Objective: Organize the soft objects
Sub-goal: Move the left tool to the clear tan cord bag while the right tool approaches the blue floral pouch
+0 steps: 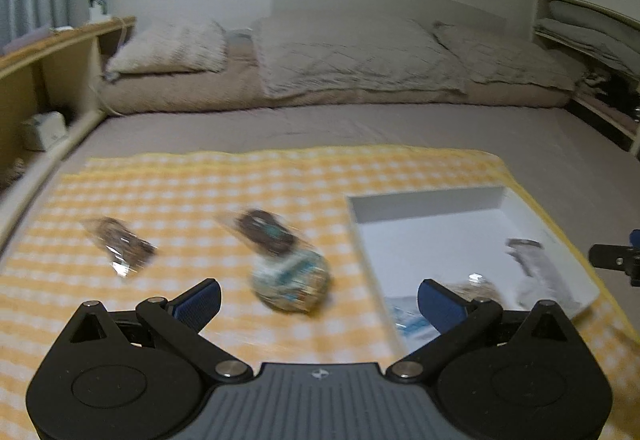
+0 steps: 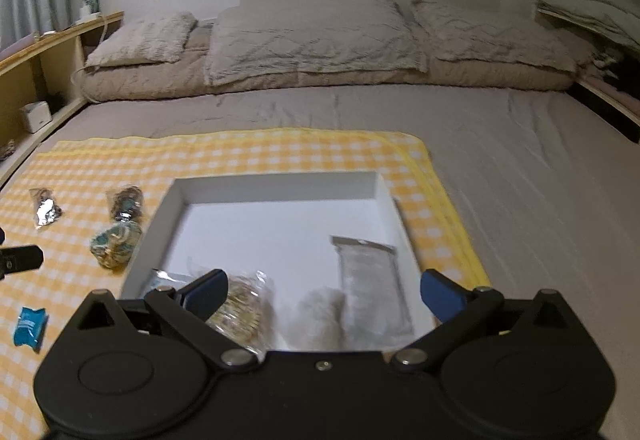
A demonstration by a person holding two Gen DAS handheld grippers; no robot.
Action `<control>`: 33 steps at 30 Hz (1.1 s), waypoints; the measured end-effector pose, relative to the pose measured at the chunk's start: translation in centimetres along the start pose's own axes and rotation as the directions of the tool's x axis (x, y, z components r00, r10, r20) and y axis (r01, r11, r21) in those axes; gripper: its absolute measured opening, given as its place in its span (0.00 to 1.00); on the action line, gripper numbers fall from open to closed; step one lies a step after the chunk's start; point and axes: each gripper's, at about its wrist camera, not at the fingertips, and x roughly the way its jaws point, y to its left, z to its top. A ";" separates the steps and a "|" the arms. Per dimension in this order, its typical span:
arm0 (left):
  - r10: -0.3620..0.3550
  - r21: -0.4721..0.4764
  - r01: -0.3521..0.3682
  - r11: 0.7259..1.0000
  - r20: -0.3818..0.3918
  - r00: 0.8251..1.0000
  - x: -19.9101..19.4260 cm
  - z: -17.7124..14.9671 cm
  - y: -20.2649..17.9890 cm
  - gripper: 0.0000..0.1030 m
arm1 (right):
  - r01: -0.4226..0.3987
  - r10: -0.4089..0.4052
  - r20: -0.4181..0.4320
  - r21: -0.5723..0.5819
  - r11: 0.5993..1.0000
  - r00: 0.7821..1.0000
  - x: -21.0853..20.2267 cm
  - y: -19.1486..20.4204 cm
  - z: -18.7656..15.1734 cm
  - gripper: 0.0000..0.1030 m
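A: We note the white tray (image 2: 276,188) on the yellow checked cloth (image 2: 248,156), which is spread over the bed (image 2: 520,160). We take the cloth to mark out the work area and the tray to be the collecting place.

B: Tray contents, right wrist view: a clear flat pouch (image 2: 372,280) along its right wall, a white fluffy piece (image 2: 320,316) just beside it, and a bag of yellowish coiled bands (image 2: 240,312) toward the near left corner. Something pale and flat lies under that corner; we cannot tell what.

A: Still out on the cloth, left of the tray: a round bundle (image 1: 290,280), a dark packet (image 1: 264,230) touching its far side, another dark packet (image 1: 120,244) well apart to the left, and a small blue packet (image 2: 29,326) nearest us.

B: Fingers: the right gripper (image 2: 324,296) stands over the tray's near half, spread fully wide, nothing between them. The left gripper (image 1: 318,302) is also wide and empty, the bundle just ahead of it.

A: Our judgement: four items remain; the bundle looks the likeliest next pick.
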 end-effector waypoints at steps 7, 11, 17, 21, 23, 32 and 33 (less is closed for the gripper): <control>0.083 -0.005 -0.083 0.997 0.012 0.996 0.1 1.3 4.8 1.00 | -0.060 0.061 0.024 -0.021 0.998 0.998 1.0 4.5 2.4 1.00; 0.117 -0.027 -0.117 0.993 0.013 0.993 0.4 2.1 7.4 1.00 | -0.094 0.095 0.036 -0.036 0.995 0.995 1.8 7.2 3.7 1.00; 0.177 -0.069 -0.174 0.982 0.036 0.984 1.1 3.6 11.2 1.00 | -0.138 0.140 0.026 -0.065 0.988 0.990 3.6 11.5 5.1 1.00; 0.203 -0.143 -0.197 0.970 0.035 0.978 2.7 4.7 13.5 1.00 | -0.155 0.157 0.017 -0.081 0.984 0.987 4.8 14.5 5.7 1.00; 0.211 -0.175 -0.203 0.963 0.025 0.977 3.8 5.4 14.4 1.00 | -0.165 0.167 0.006 -0.091 0.982 0.986 5.4 15.8 6.0 1.00; 0.287 -0.228 -0.296 0.928 -0.070 0.955 10.2 6.7 18.0 1.00 | -0.224 0.221 -0.038 -0.140 0.964 0.974 8.4 20.8 6.9 1.00; 0.295 -0.236 -0.308 0.922 -0.089 0.951 11.1 6.7 18.5 1.00 | -0.230 0.226 -0.041 -0.142 0.963 0.973 8.7 21.1 7.0 1.00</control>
